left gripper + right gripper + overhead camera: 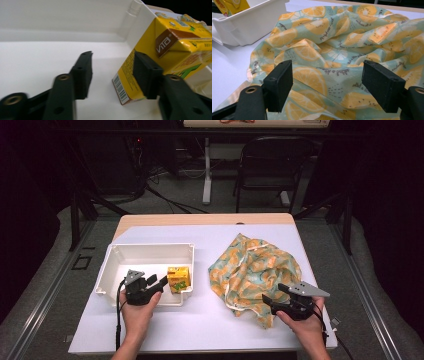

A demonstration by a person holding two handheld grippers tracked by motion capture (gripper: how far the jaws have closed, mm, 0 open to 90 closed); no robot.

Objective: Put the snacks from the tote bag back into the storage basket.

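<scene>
Both hands rest low, left gripper [161,285] and right gripper [267,300] with jaws apart (neither clamped).

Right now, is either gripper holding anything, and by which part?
Nothing is held. The left gripper stands open beside the yellow drink carton; the right gripper is open over the orange-print fabric bag.

My table [200,320]: white top, two items resting on it.
Toward the left edge sits a white tray [107,270]; toward the right edge lies a crumpled citrus-print cloth bag [255,270], reaching near the front edge. The two lie apart, bare table between them.
</scene>
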